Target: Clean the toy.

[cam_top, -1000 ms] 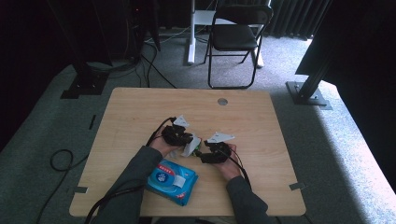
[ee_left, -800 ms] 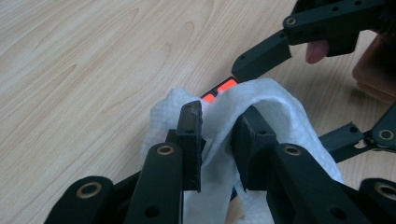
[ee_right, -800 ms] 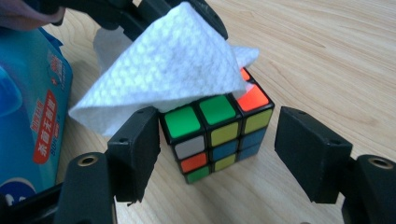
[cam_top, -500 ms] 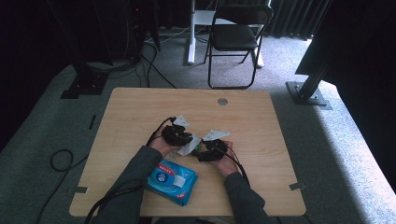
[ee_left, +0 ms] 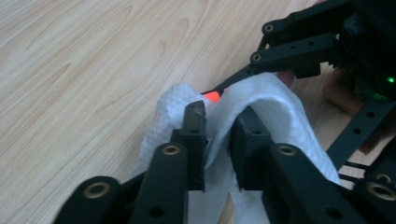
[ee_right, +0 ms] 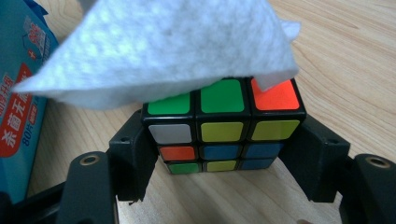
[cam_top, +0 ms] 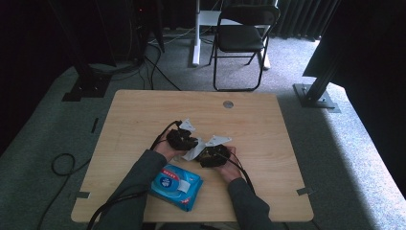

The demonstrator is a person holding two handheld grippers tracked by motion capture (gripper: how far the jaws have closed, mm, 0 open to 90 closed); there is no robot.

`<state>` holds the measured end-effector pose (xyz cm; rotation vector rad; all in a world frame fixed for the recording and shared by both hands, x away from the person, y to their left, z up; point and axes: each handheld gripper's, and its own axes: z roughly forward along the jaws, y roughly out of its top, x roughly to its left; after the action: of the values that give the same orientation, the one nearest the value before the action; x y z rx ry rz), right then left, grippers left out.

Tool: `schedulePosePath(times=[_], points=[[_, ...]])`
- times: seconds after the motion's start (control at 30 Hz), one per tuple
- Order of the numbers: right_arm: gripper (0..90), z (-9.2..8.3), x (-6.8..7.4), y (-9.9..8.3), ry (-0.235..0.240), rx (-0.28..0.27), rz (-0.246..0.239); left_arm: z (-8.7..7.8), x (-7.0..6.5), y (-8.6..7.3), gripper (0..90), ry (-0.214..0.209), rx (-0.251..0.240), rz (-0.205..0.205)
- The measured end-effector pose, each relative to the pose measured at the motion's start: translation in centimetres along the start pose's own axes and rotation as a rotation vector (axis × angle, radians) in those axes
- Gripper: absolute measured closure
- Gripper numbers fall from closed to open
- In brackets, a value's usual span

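A scrambled colour cube (ee_right: 222, 130) sits between the black jaws of my right gripper (ee_right: 224, 149), which is shut on its two sides just above the table and has just tightened slightly. A white wipe (ee_right: 177, 46) drapes over the cube's top. My left gripper (ee_left: 219, 121) is shut on a fold of that wipe (ee_left: 271, 98); its jaws have just been closing with the cloth between them. An orange corner of the cube (ee_left: 212, 95) peeks from under it. In the high view the left gripper (cam_top: 183, 140) and right gripper (cam_top: 211, 155) meet at the wipe (cam_top: 194, 152).
A blue pack of wet wipes (cam_top: 174, 186) lies near the front edge of the wooden table (cam_top: 143, 110), close to the person's left sleeve; its edge (ee_right: 18, 93) is beside the cube. A folding chair (cam_top: 242, 38) stands beyond the table.
Both hands stay almost where they were. The right gripper has shifted slightly toward the left one, and the wipe lies closer over the cube.
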<state>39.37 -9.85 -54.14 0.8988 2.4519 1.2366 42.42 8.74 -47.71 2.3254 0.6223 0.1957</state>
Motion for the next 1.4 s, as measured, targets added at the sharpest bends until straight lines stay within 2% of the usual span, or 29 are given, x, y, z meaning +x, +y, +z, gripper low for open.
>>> schedulePosePath(times=[0.17,0.4,0.53,0.57,0.63,0.73,0.77,0.87,0.9,0.93,1.0,1.1,1.17,1.2,1.3,1.37,1.4], points=[[32.2,0.0,0.1,-0.1,-0.008,-0.007,-0.003,0.0,-0.2,0.0,88.2,-0.003,-0.001,0.014],[32.1,0.1,0.1,-0.2,-0.006,-0.015,0.009,-0.7,0.0,0.3,88.6,0.003,-0.028,0.004],[31.7,0.1,0.1,-0.3,-0.005,-0.017,0.017,-2.0,0.0,1.0,88.6,0.007,-0.108,-0.018],[31.7,0.1,0.1,-0.3,-0.005,-0.017,0.017,-2.0,0.0,1.0,88.7,0.007,-0.108,-0.018],[31.6,0.1,0.1,-0.3,-0.005,-0.017,0.018,-2.6,0.1,1.3,88.6,-0.010,-0.172,-0.043],[31.6,0.1,0.1,-0.3,-0.004,-0.017,0.021,-2.8,0.5,1.1,88.5,-0.047,-0.213,-0.077],[31.6,0.1,0.1,-0.3,-0.004,-0.017,0.021,-2.7,0.7,1.0,88.2,-0.042,-0.204,-0.085],[31.6,0.1,0.1,-0.3,-0.006,-0.018,0.022,-1.9,1.1,0.3,85.1,-0.008,-0.122,-0.089],[31.6,0.1,0.1,-0.3,-0.006,-0.017,0.021,-1.9,1.1,0.3,83.4,-0.008,-0.122,-0.089],[31.6,0.1,0.1,-0.3,-0.005,-0.018,0.023,-1.3,1.1,-0.1,81.2,0.016,-0.072,-0.079],[31.6,0.1,0.1,-0.4,-0.004,-0.016,0.021,-0.8,1.0,-0.4,73.5,0.039,-0.026,-0.066],[31.5,0.1,0.1,-0.4,-0.004,-0.014,0.022,-0.2,0.9,-0.6,64.3,0.047,0.003,-0.073],[31.5,0.1,0.1,-0.4,-0.005,-0.016,0.023,-0.2,0.9,-0.5,65.0,0.037,0.006,-0.075],[31.6,0.2,0.1,-0.4,-0.007,-0.016,0.023,-0.2,0.9,-0.5,68.6,0.028,0.007,-0.069],[31.8,0.2,0.2,-0.4,-0.013,-0.013,0.020,-0.3,0.6,-0.3,72.4,0.047,0.011,-0.042],[31.9,0.2,0.2,-0.4,-0.017,-0.012,0.018,-0.4,0.6,-0.3,84.1,0.072,0.013,-0.038],[31.9,0.2,0.2,-0.4,-0.017,-0.012,0.018,-0.4,0.6,-0.3,84.7,0.072,0.013,-0.038]])
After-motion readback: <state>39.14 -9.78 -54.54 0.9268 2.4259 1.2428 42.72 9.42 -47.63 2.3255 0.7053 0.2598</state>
